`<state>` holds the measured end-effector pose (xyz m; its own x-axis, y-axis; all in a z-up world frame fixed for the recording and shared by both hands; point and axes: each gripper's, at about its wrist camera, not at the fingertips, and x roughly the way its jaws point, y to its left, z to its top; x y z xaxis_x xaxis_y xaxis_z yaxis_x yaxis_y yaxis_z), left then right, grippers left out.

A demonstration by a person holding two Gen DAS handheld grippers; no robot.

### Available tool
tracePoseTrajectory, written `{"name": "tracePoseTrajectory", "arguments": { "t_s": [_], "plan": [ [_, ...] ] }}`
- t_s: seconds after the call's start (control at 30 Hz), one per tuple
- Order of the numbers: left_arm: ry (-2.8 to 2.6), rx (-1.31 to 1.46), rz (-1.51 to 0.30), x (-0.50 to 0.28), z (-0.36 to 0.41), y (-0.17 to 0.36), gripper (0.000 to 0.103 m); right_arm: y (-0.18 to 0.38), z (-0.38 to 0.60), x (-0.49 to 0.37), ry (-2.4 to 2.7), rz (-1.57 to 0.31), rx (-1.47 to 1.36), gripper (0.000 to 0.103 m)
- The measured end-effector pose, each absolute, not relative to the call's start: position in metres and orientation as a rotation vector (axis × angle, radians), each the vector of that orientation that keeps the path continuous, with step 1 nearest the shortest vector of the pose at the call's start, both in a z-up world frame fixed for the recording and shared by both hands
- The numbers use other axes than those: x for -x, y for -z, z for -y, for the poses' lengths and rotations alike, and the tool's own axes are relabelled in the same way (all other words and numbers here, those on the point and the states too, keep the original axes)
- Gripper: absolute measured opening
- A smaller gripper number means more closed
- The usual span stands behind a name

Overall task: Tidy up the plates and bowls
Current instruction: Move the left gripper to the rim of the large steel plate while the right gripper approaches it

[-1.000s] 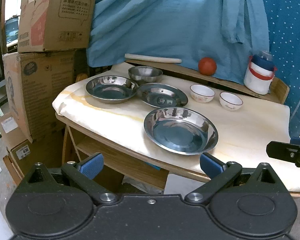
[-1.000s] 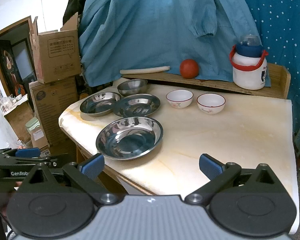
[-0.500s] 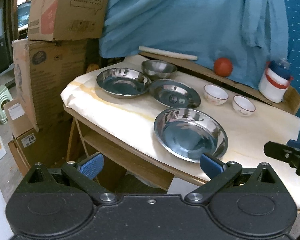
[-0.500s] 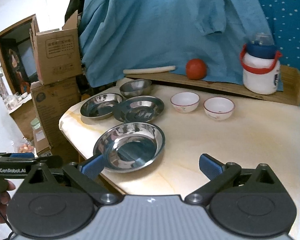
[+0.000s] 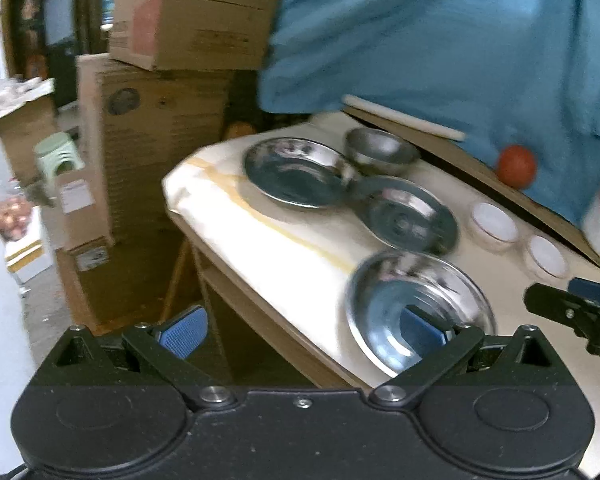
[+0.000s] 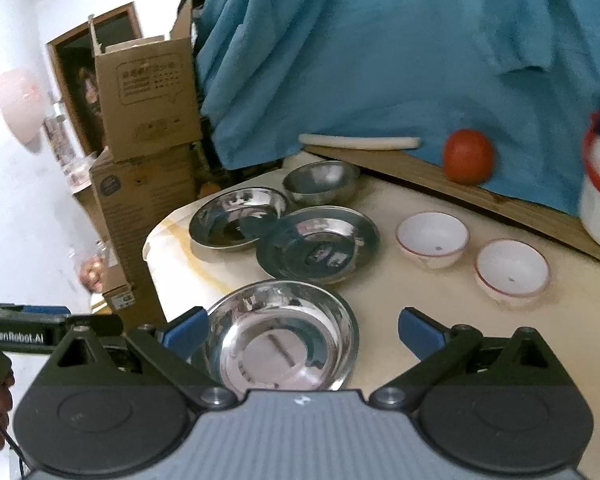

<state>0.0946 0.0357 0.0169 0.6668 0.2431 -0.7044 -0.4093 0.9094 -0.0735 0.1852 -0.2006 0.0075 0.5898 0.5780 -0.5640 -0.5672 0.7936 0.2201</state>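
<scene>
Blue cloth hangs behind a pale marbled worktop [image 5: 300, 236] with cardboard boxes [image 5: 156, 128] stacked at its far left end. From the left wrist view, blurred by motion, three steel plates lie apart on it: the near plate [image 5: 384, 312] at the front edge, a middle plate [image 5: 408, 216] behind it, and a far plate [image 5: 292, 172] beyond that, its rim touching or overlapping the middle one. A steel bowl [image 5: 380, 152] sits at the back, and two white bowls [image 5: 494, 224] stand side by side to the right. The left gripper [image 5: 300, 330] has its fingers spread wide and holds nothing; one pad sits over the near plate, the other hangs off the worktop edge.

From the right wrist view, sharper, the right gripper [image 6: 300, 330] is likewise spread and empty, its fingers flanking the near plate's [image 6: 284, 332] rim without gripping it. The white bowls [image 6: 432, 238] remain unstacked, near an orange ball [image 6: 468, 156] on the back ledge [image 6: 420, 176].

Nothing appears stacked yet, so I judge the task at its very start: all plates and bowls still need gathering.
</scene>
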Motion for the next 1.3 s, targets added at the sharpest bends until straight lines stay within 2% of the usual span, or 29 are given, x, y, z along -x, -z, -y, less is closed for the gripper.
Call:
{"name": "tracePoseTrajectory", "arguments": {
  "t_s": [0.33, 0.67, 0.93, 1.3],
  "plan": [
    [-0.466, 0.219, -0.798, -0.122, -0.057, -0.017, 0.102, 0.004, 0.184, -0.218, -0.720, -0.707, -0.025, 0.103],
    [-0.339, 0.192, -0.818, -0.206, -0.136, -0.011, 0.102, 0.012, 0.158, -0.241, -0.560, -0.717, -0.087, 0.103],
    [-0.136, 0.155, -0.871, -0.272, -0.180, 0.010, 0.102, 0.020, 0.118, -0.256, -0.414, -0.742, -0.118, 0.103],
    [0.004, 0.193, -0.923, -0.305, -0.207, 0.040, 0.102, 0.026, 0.074, -0.277, -0.383, -0.774, -0.104, 0.103]
  ]
}}
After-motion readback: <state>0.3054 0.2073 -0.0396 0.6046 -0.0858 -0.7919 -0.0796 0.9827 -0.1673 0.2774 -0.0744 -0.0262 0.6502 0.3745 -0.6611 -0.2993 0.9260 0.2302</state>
